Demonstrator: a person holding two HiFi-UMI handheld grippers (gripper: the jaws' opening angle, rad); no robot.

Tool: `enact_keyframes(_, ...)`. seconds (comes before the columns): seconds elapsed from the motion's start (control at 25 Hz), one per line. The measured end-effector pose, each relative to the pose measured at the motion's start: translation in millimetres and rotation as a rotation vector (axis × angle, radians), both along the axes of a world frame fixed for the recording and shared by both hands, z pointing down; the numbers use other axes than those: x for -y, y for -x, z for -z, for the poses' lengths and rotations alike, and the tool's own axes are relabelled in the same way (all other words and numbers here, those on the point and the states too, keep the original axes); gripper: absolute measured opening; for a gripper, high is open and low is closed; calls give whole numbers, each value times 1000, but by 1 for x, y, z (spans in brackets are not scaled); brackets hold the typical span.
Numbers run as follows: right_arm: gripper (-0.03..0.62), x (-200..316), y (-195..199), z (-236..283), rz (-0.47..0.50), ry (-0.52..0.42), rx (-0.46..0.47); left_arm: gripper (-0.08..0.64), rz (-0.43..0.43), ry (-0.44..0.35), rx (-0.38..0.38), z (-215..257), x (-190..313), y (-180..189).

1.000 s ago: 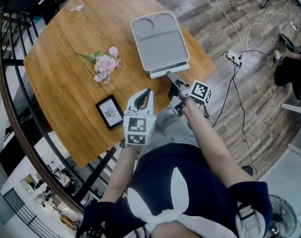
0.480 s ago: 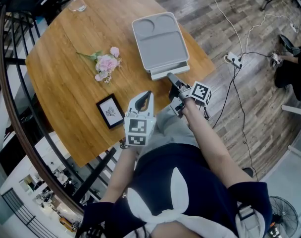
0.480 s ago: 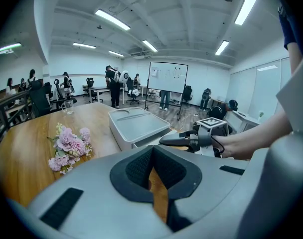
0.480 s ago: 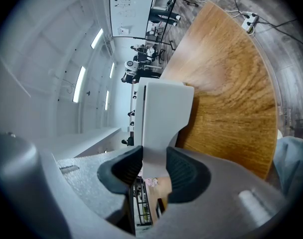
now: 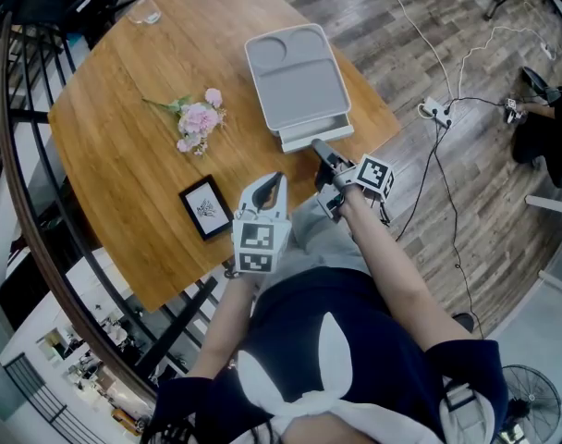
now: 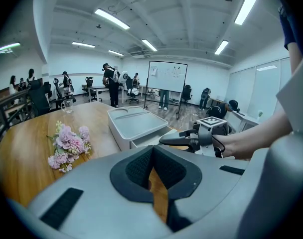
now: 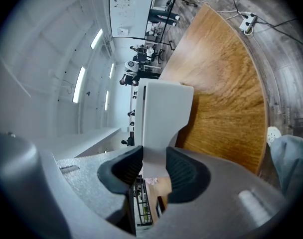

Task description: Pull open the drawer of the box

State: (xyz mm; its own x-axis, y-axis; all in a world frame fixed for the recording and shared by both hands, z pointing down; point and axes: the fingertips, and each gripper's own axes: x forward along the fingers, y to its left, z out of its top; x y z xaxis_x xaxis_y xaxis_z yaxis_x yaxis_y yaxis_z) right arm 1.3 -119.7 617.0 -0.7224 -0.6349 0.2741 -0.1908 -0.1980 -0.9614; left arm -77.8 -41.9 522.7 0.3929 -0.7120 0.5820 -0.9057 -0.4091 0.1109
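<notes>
Grey box (image 5: pixel 295 77) sat upper centre in the head view, its drawer (image 5: pixel 314 131) slightly out at the lower edge. Right gripper (image 5: pixel 320 148), just below, clamped the drawer front, so the pull likely ran down-frame. Left gripper (image 5: pixel 274 179) was closed and empty, farther down-left.

Box (image 5: pixel 295 74): pale grey, flat, rounded corners, shallow recesses in its top. Lies level near the edge of the round wooden table (image 5: pixel 124 155). Drawer (image 5: pixel 295 137): lighter grey, slid partly out of the box's near side, showing as a narrow strip.
</notes>
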Motion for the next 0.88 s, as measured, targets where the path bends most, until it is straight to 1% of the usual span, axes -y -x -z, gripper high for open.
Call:
enact_keyframes(0.28, 140, -3, -2, -1, 5, -28, 11, 17, -9, 5, 2, -2, -5, -5)
enact_keyframes(0.64, 129, -12, -3, 3, -15, 11, 8, 17, -9, 8, 3, -2, -11, -4)
enact_keyframes(0.76, 129, -9, -3, 3, -7, -26, 0, 17, -7, 9, 3, -2, -12, -3)
enact_keyframes(0.88, 130, -8, -4, 6, 15, -63, -43, 17, -6, 9, 5, -1, -14, -2)
